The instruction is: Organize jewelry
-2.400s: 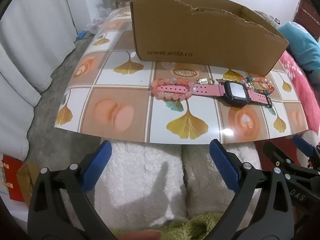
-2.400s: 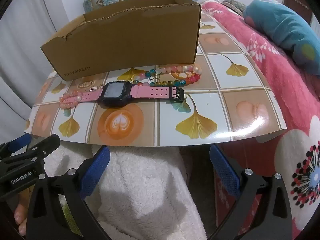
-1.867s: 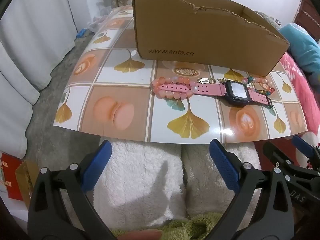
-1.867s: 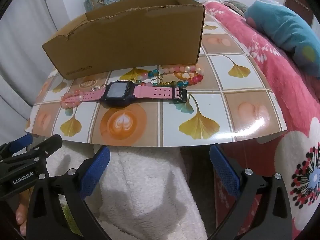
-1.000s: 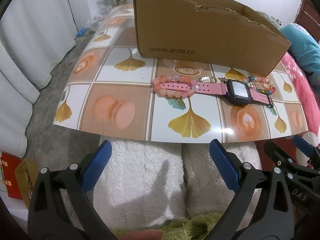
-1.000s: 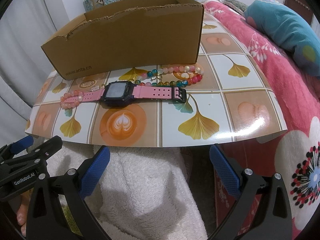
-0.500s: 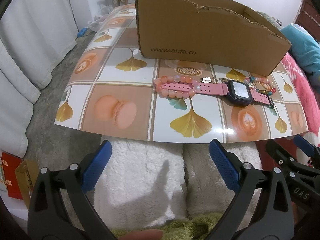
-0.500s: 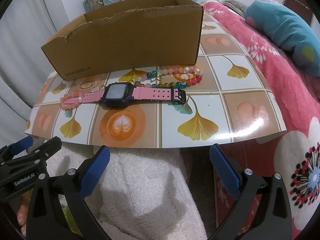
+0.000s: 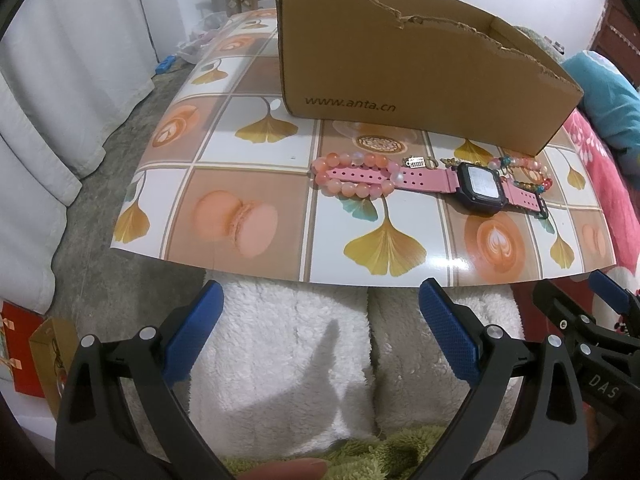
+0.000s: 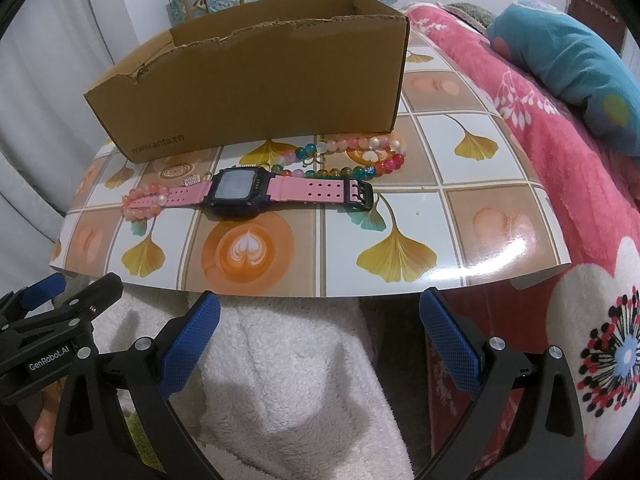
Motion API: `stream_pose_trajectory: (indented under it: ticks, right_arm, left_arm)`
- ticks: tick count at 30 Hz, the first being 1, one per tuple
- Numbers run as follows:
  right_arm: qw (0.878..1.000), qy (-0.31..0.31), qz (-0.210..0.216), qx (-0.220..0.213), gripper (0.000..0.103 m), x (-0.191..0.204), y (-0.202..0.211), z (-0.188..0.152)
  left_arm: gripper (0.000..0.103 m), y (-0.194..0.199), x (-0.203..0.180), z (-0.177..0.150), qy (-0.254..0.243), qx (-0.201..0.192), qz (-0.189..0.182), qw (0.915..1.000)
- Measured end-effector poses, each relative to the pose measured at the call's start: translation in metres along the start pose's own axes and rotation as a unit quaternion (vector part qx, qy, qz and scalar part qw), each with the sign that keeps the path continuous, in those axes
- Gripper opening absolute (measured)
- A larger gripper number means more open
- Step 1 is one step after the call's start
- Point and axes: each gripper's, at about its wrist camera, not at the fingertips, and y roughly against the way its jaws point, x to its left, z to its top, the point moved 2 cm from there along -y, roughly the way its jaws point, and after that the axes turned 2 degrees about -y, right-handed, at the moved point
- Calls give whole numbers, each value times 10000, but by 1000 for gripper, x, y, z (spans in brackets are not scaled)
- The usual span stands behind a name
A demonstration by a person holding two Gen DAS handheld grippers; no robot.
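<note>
in your left wrist view, your left gripper (image 9: pixel 320 332) is hanging below the near edge of the tabletop (image 9: pixel 256 168), its blue pads spread wide and holding nothing. the pink watch (image 9: pixel 448 182) is lying flat on the tabletop just in front of the cardboard box (image 9: pixel 400 76), its long axis running left to right, screen up, buckle end pointing right. the peach bead bracelet (image 9: pixel 352 178) is looping around the strap's left end. the multicoloured bead bracelet (image 9: pixel 528 172) is partly hiding behind the watch's right end.

in your right wrist view, your right gripper (image 10: pixel 320 330) is also standing wide and empty, short of the edge. the watch (image 10: pixel 256 191) is stretching across you, buckle to the right. the box's inside is hidden from you by its front wall.
</note>
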Motion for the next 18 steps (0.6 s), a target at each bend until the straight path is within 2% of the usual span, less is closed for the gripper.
stream_pose_trajectory:
  ticks: [18]
  right_arm:
    - [9999,83,-122,-49,97,5,2,8]
  left_arm:
    - [95,0,4,2,39,-20,-19,10000]
